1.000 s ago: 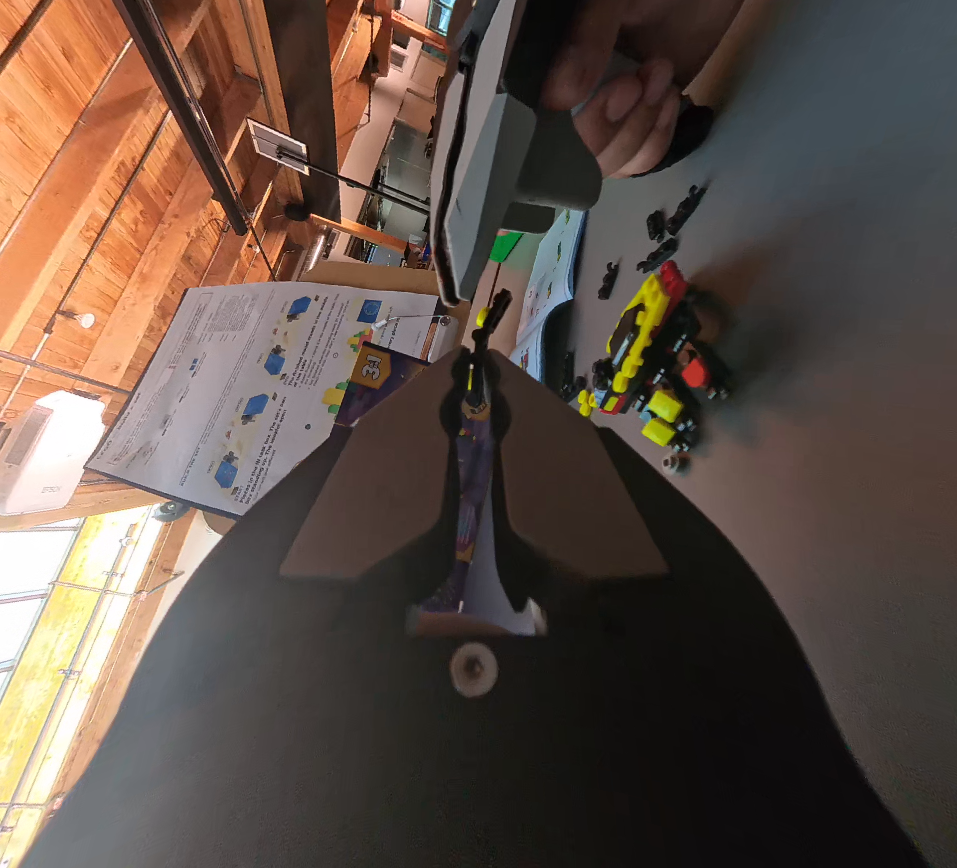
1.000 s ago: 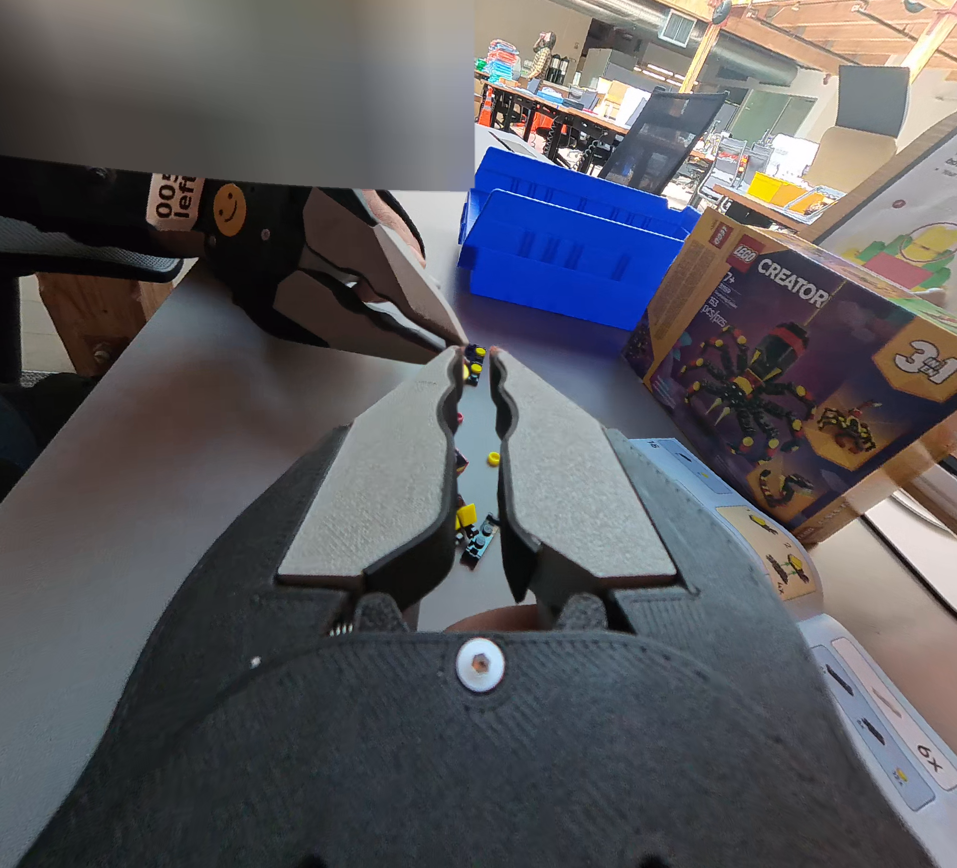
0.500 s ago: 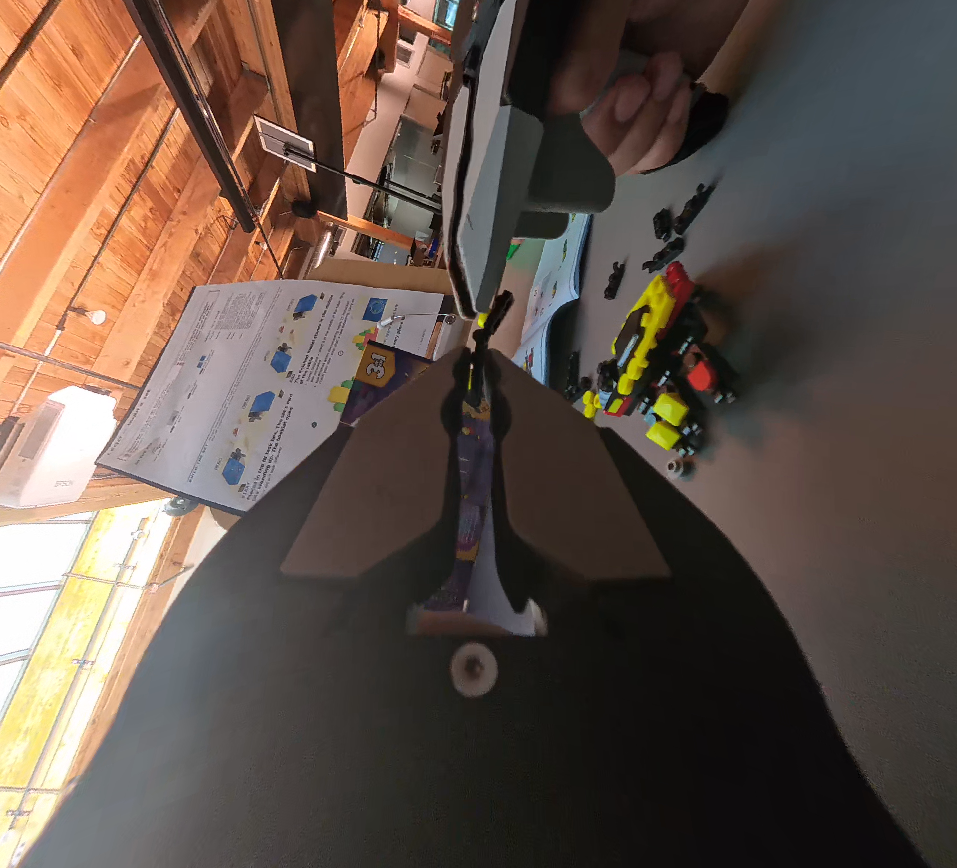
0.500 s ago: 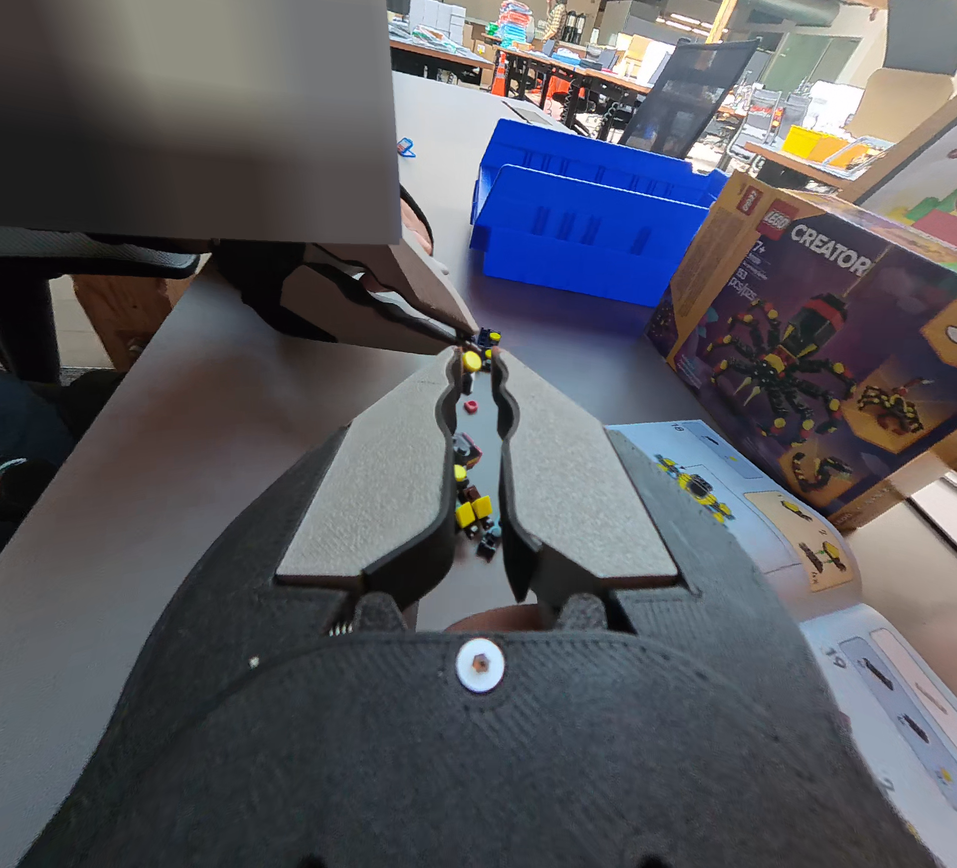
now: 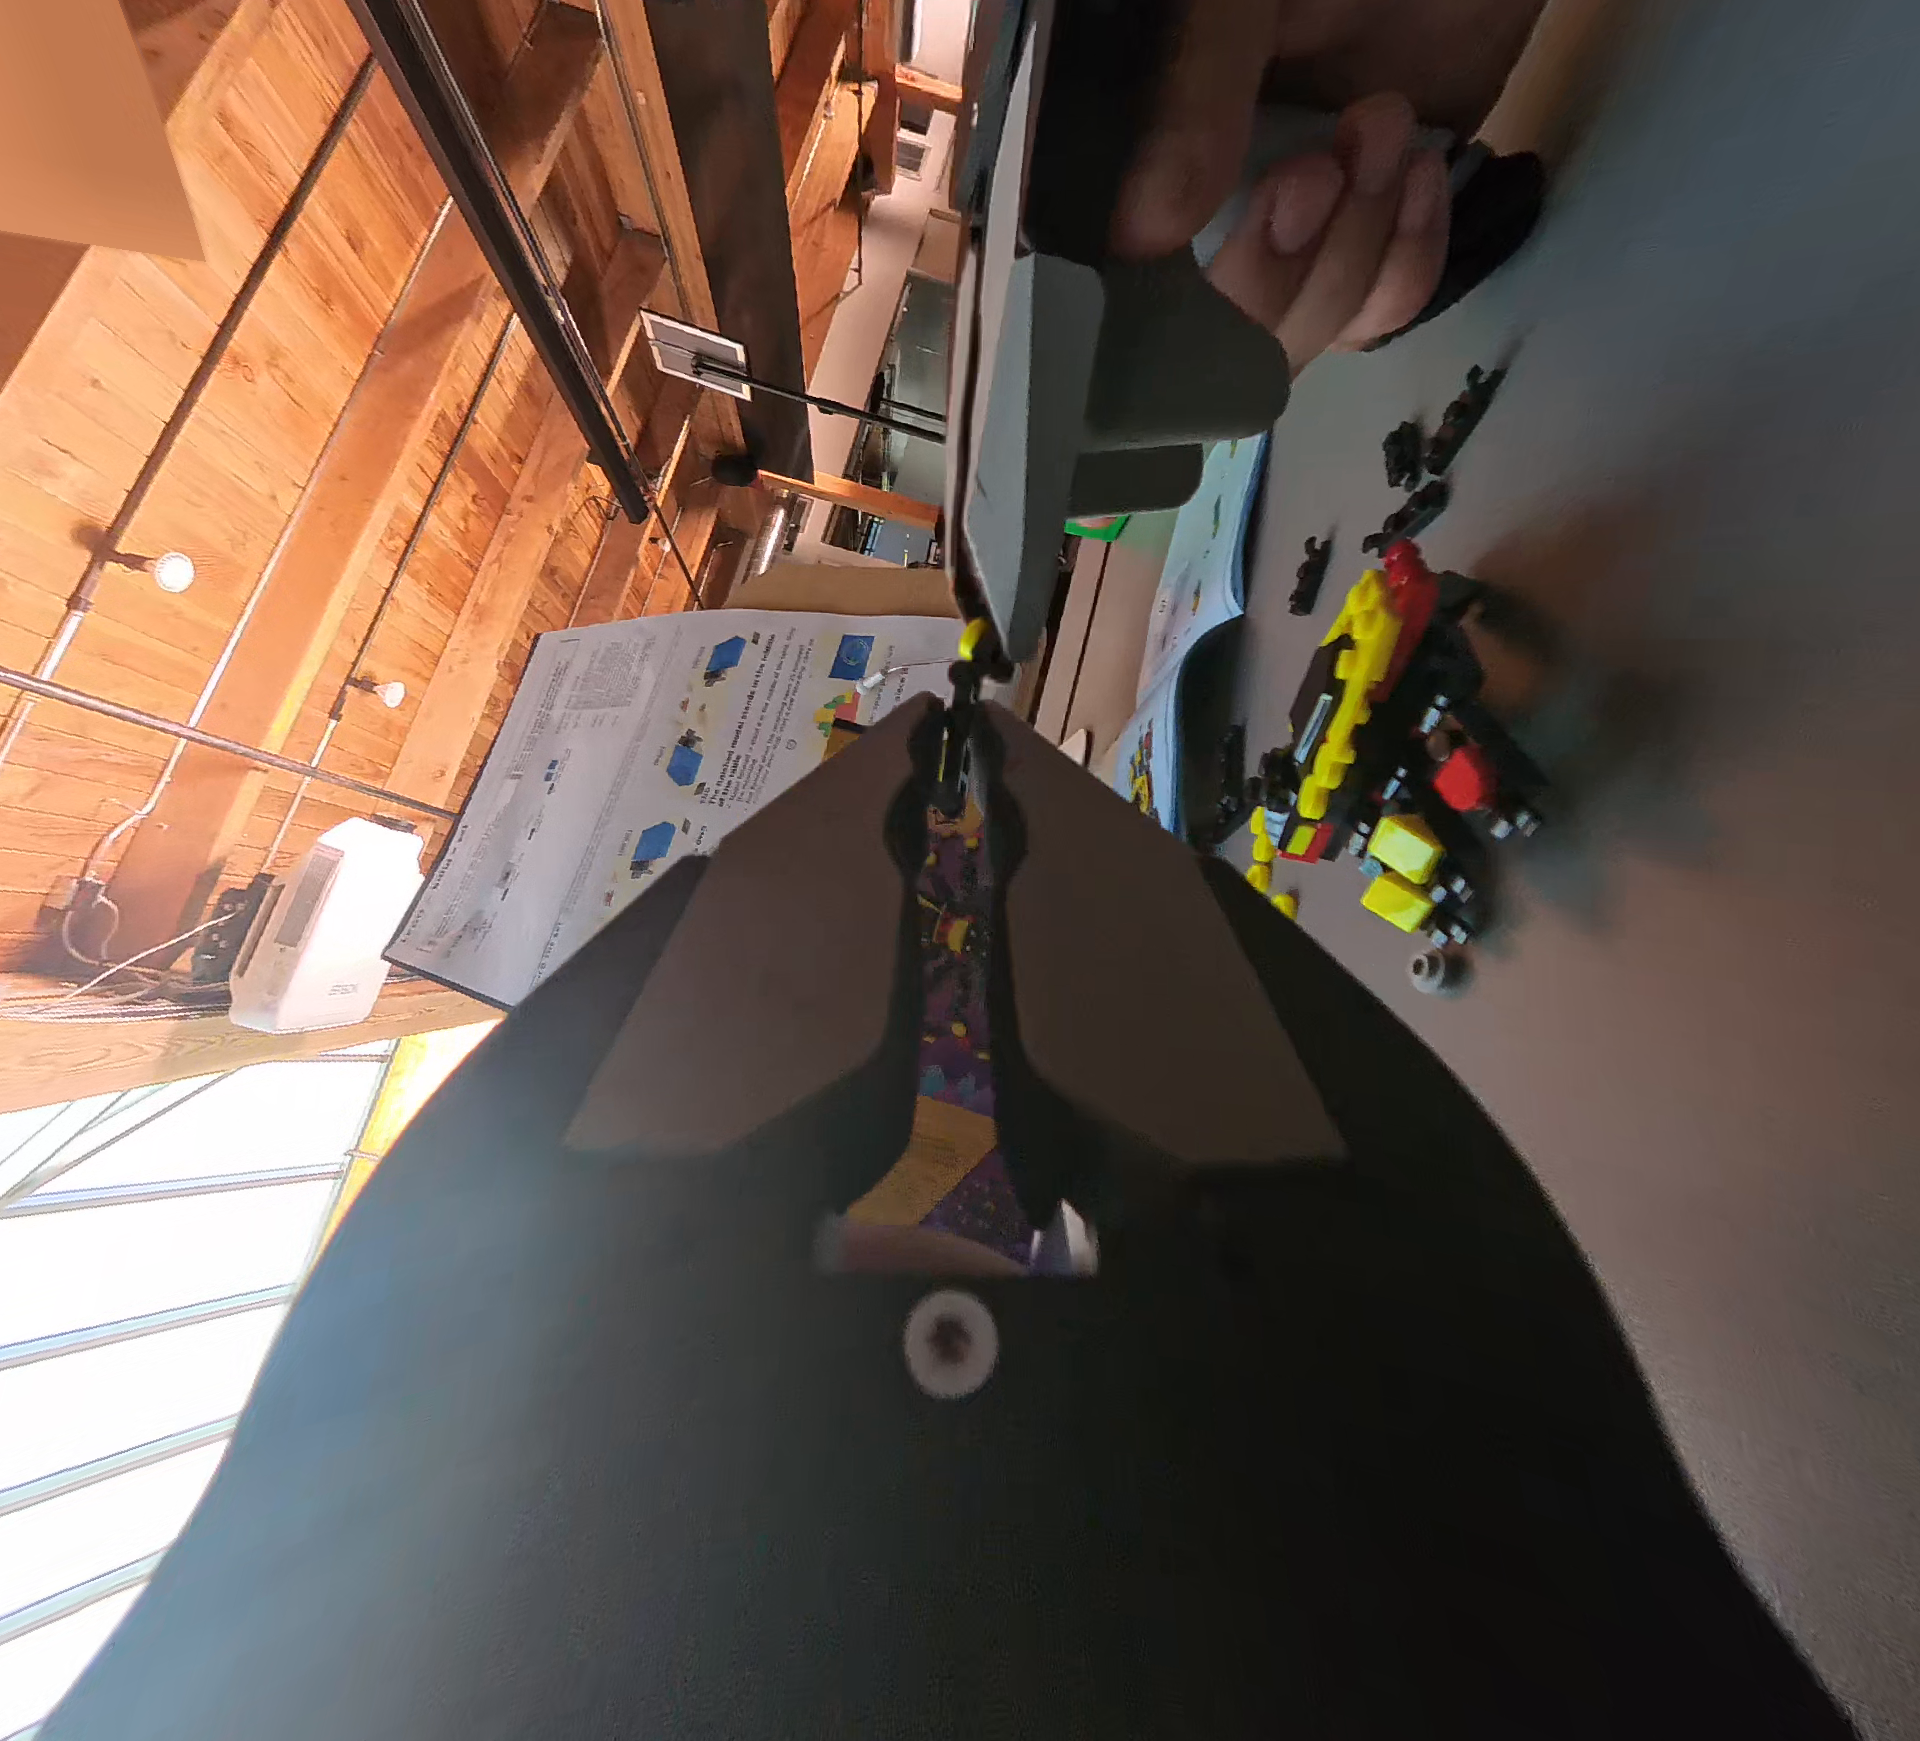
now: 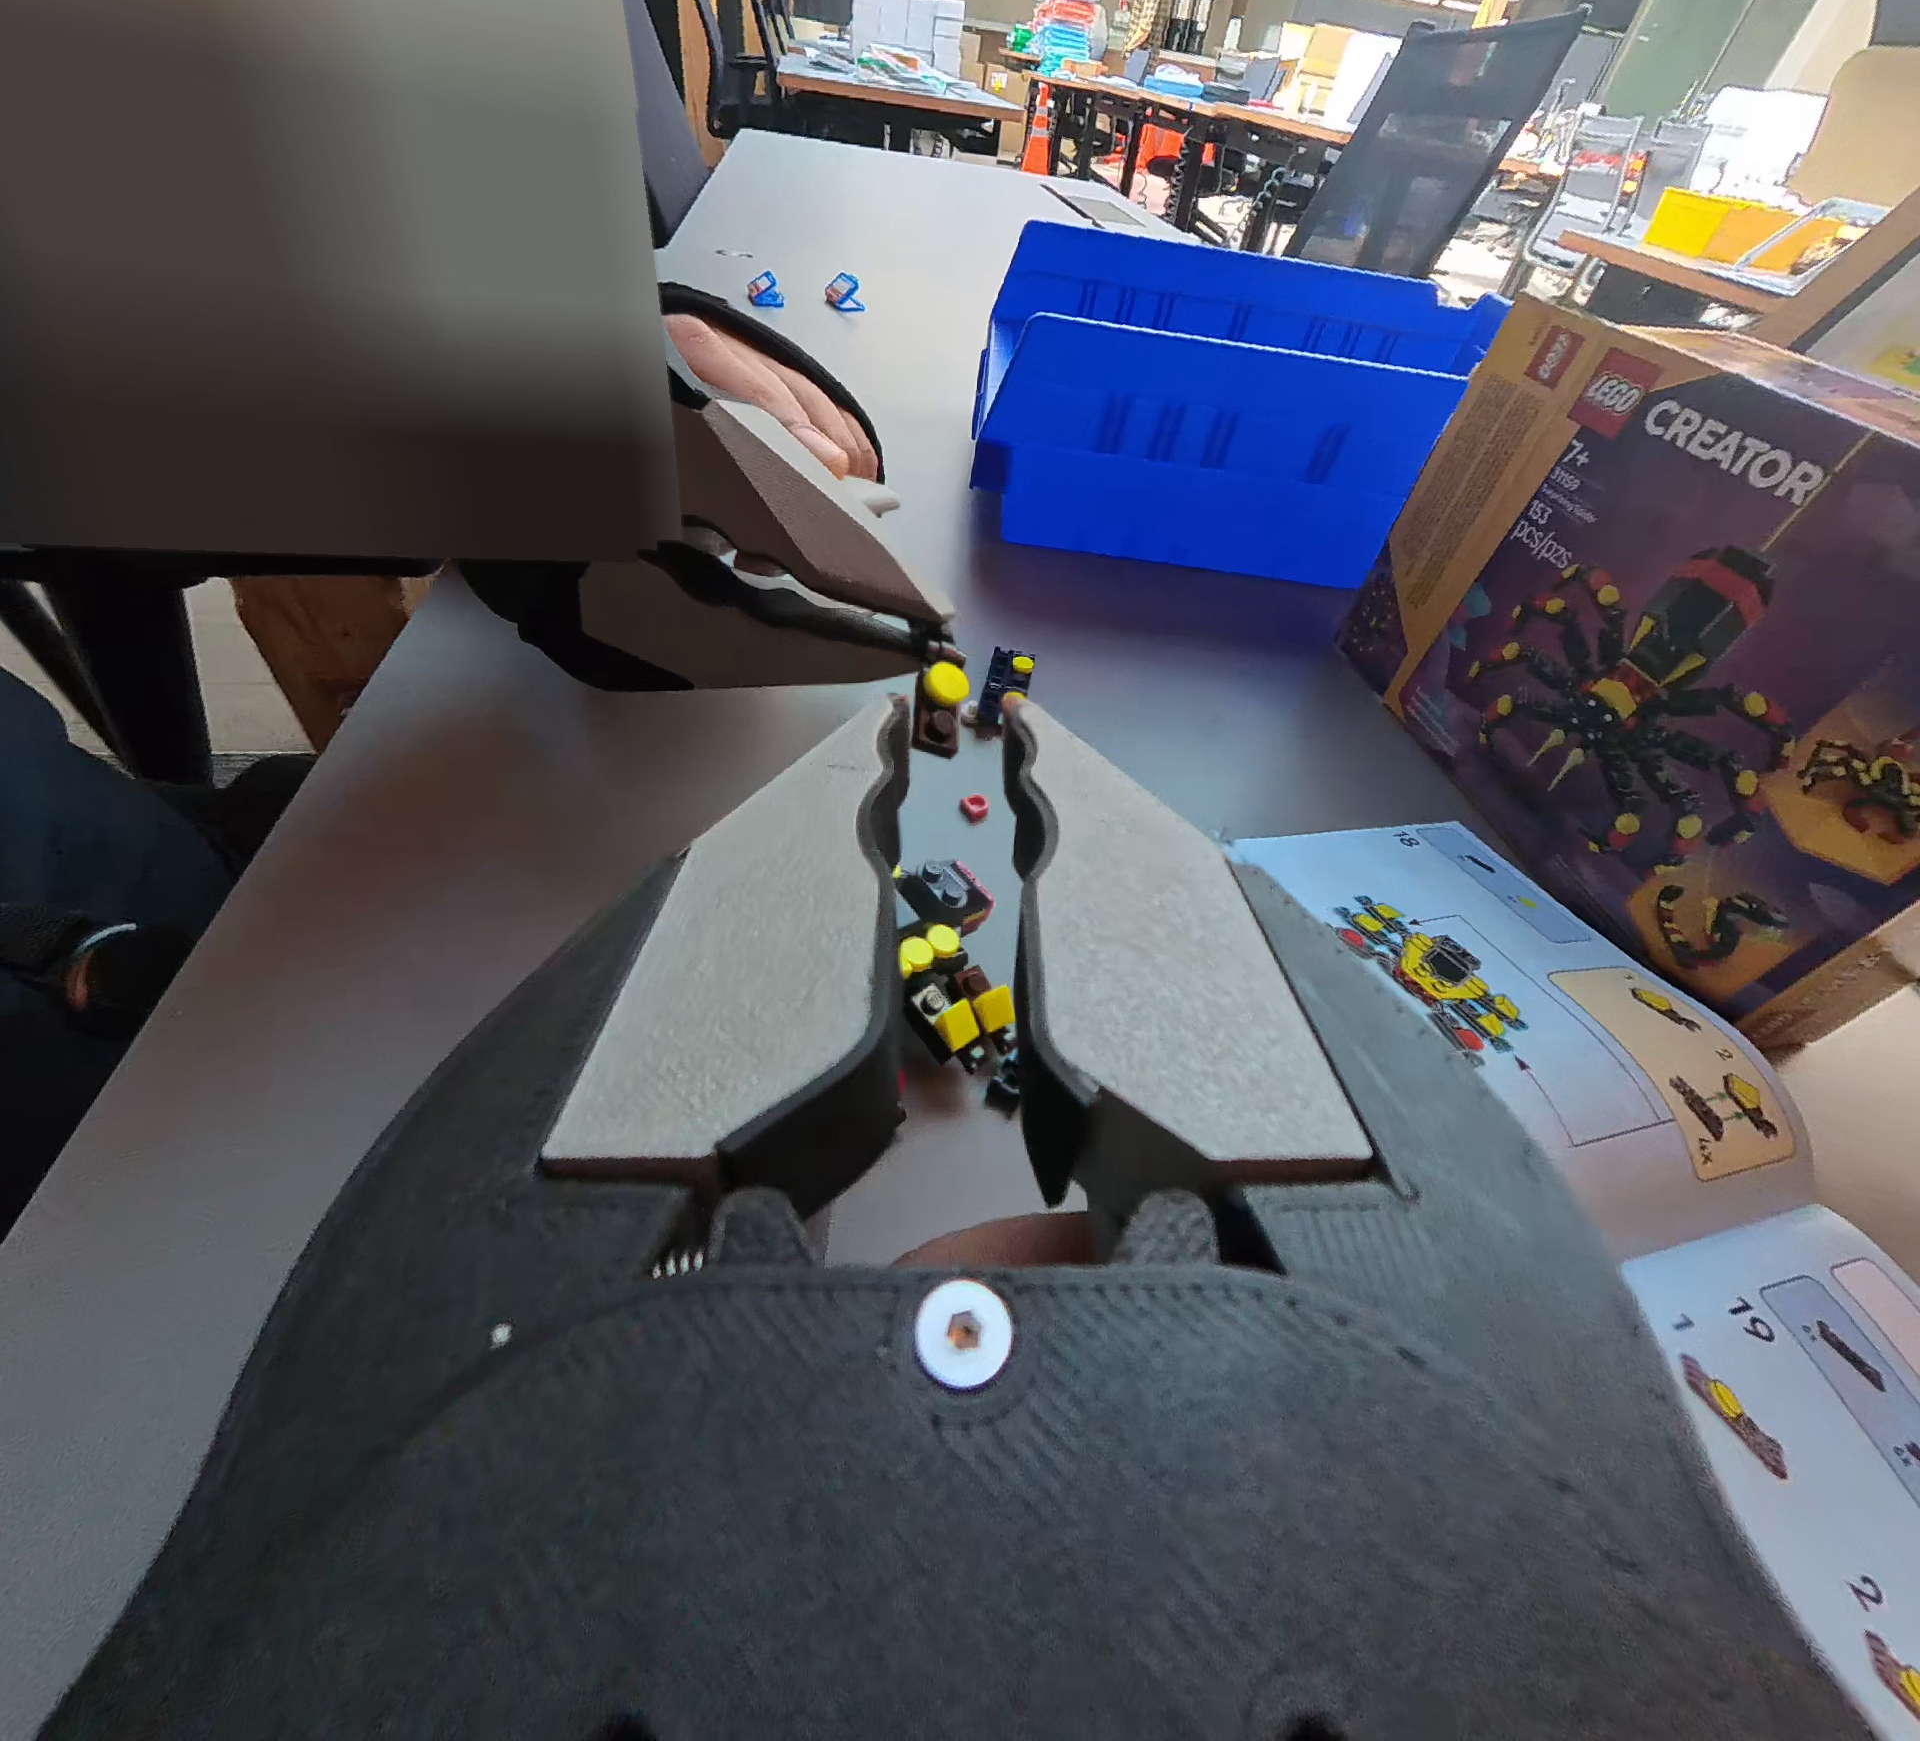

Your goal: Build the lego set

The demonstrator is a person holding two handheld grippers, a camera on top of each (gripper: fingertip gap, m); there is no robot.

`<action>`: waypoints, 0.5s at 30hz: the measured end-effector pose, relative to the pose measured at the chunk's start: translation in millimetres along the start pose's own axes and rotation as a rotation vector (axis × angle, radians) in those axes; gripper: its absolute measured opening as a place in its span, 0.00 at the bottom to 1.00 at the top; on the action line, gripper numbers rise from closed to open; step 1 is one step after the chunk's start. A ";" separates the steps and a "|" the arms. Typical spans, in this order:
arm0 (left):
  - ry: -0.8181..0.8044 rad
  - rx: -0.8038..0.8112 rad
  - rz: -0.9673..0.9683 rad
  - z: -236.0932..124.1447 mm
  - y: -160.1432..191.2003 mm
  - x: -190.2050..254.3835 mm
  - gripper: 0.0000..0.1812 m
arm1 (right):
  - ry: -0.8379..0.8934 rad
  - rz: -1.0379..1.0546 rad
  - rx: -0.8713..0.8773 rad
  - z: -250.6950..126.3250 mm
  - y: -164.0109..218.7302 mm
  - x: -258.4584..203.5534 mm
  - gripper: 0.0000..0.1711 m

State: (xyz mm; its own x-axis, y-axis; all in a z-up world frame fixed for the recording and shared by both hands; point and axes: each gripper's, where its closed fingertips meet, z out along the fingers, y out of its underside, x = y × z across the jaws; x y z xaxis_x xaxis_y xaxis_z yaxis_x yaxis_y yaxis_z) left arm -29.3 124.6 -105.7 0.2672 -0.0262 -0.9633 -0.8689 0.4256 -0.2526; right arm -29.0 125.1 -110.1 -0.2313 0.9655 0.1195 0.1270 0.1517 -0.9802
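Left gripper [image 5: 961, 715] clamped on a thin black leg piece [image 5: 954, 735], long axis running forward, yellow stud [image 5: 972, 638] at its far tip. Right gripper [image 6: 951, 720] slightly parted and empty, tips just beside that stud (nearest hand for any joining). Spider body [image 5: 1371, 756] lying apart on the grey table [image 5: 1714, 1120].

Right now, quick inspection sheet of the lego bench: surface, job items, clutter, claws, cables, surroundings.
Surface: grey table, flat, bare at the near left.
Job's things: partly built lego model and loose bricks on the table; open instruction booklet; lego box standing at the right.
Clutter: two blue bins; two small clips farther back.
Claws: left claw shut on a thin yellow-tipped piece; right claw open, empty, above the bricks.
Cables: nothing seen on the table.
Surroundings: open workshop, other tables, a chair, a person far back.
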 end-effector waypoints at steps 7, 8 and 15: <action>0.029 0.008 0.004 -1.7 0.7 7.1 0.01 | -0.041 0.010 -0.015 -0.2 2.4 -2.2 0.03; 0.049 0.011 -0.019 -2.7 1.1 9.2 0.01 | -0.036 0.006 -0.021 -1.0 3.5 -0.8 0.03; 0.197 -0.018 -0.366 -5.4 17.9 9.3 0.02 | 0.109 -0.022 -0.051 -17.4 12.5 35.2 0.03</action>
State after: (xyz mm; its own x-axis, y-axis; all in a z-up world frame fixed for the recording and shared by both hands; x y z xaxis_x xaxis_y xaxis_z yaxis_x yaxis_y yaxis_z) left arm -44.6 127.0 -119.7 0.4766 -0.3463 -0.8080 -0.7388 0.3404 -0.5817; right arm -18.7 164.6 -115.4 -0.1289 0.9786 0.1603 0.1728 0.1813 -0.9681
